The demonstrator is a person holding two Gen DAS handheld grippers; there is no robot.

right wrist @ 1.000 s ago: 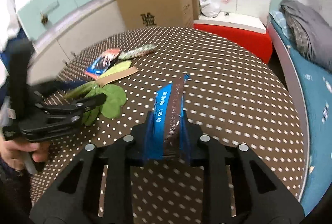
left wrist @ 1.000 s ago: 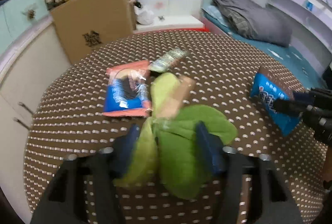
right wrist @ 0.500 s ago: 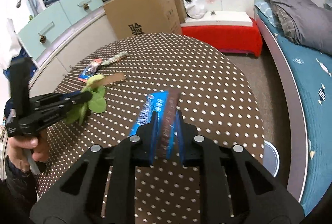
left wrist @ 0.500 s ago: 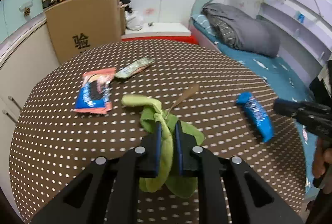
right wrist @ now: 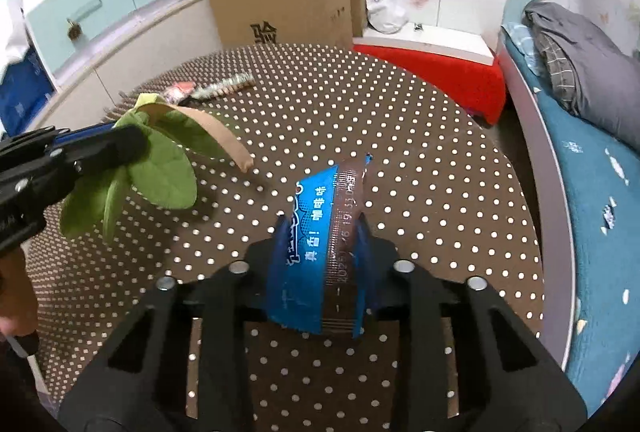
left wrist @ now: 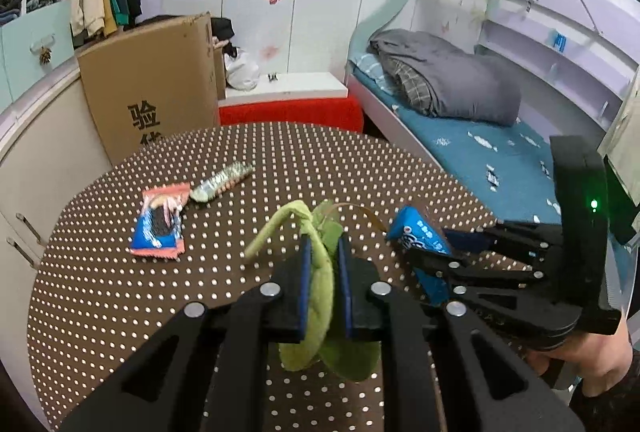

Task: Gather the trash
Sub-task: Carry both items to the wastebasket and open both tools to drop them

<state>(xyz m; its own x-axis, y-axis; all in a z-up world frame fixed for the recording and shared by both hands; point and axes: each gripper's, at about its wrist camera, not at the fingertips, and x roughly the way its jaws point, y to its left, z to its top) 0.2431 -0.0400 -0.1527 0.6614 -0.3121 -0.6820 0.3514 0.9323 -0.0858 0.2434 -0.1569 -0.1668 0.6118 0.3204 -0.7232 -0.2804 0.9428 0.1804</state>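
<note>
Already loaded | left gripper [left wrist: 324, 264] jaws pinching green leaves [left wrist: 320, 296] | right gripper [right wrist: 324, 244] jaws, just closing, clamp blue wrapper [right wrist: 316, 244], long axis along the fingers | remaining: cookie packet [left wrist: 160, 228] and silver wrapper [left wrist: 222, 182] on desk [left wrist: 100, 292], at 10 to 11 o'clock, nearer the left hand.

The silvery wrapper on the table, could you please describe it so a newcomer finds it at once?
On the round dotted table, look to the far side, towards the cardboard box. The silvery wrapper lies beside a red and blue packet; it alone is long, thin and crinkled.
</note>
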